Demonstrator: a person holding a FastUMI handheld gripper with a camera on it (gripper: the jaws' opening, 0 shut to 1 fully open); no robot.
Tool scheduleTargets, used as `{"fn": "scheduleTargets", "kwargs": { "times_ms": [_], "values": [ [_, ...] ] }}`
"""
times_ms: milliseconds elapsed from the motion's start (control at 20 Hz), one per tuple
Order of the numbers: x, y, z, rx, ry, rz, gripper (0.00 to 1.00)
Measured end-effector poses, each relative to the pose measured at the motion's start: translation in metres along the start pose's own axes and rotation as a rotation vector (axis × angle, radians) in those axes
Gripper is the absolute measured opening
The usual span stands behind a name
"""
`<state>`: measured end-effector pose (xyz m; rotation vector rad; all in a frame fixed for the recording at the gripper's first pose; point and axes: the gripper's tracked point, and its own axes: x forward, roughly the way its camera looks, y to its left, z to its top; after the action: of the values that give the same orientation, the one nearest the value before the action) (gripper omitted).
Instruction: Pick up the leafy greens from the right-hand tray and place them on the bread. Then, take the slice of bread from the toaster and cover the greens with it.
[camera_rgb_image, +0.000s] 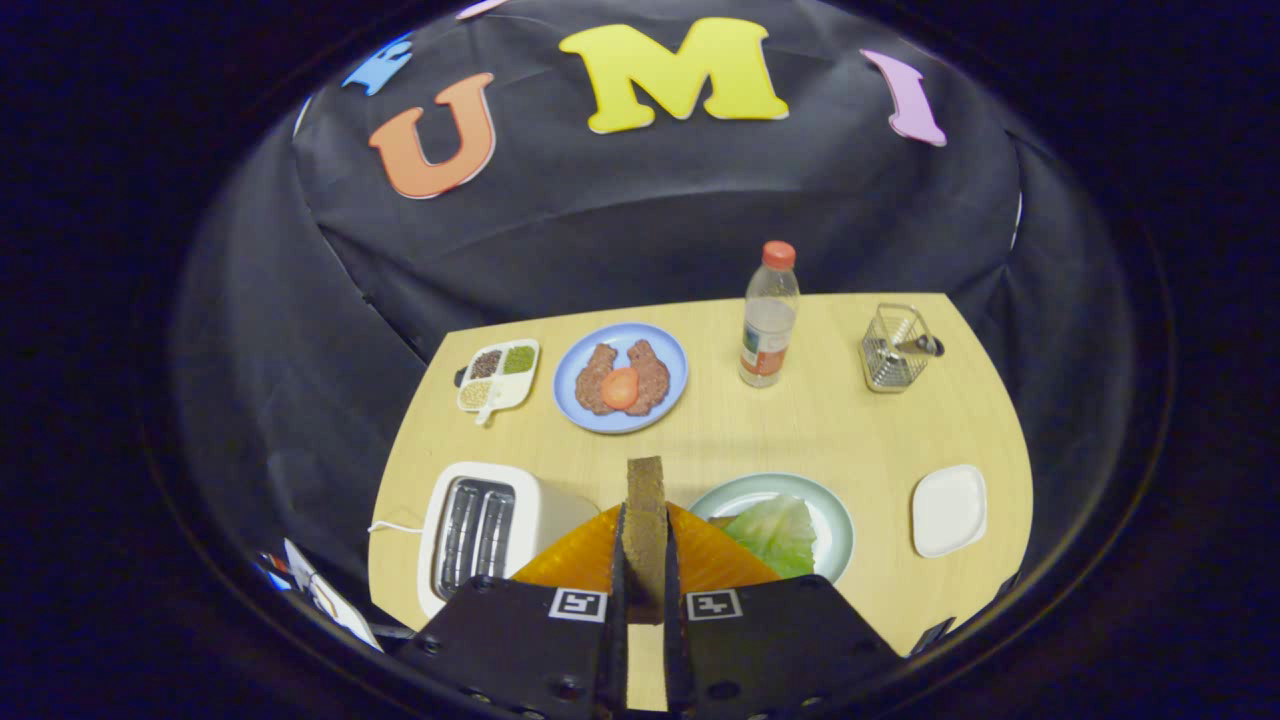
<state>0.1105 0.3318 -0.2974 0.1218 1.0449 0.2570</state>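
Observation:
My gripper (646, 545) is shut on a slice of bread (646, 500), which stands on edge between the two fingers, well above the table. Just right of the fingers, a pale green leafy green (775, 530) lies on a light plate (835, 510), partly hidden by the right finger. Any bread under the leaf is hard to make out. Left of the fingers stands the white toaster (480, 530), its two slots dark and bare.
At the back of the wooden table (800, 430) sit a blue plate (665, 345) with two meat patties and a tomato slice, a small divided seasoning tray (498, 375), a water bottle (768, 315) and a wire basket (895, 348). A white square dish (948, 510) lies at the right.

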Motion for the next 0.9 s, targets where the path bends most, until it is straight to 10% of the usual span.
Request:
{"fn": "scheduleTargets", "kwargs": {
  "times_ms": [900],
  "values": [
    [0.100, -0.131, -0.064, 0.075, 0.139, 0.093, 0.27]
  ]
}}
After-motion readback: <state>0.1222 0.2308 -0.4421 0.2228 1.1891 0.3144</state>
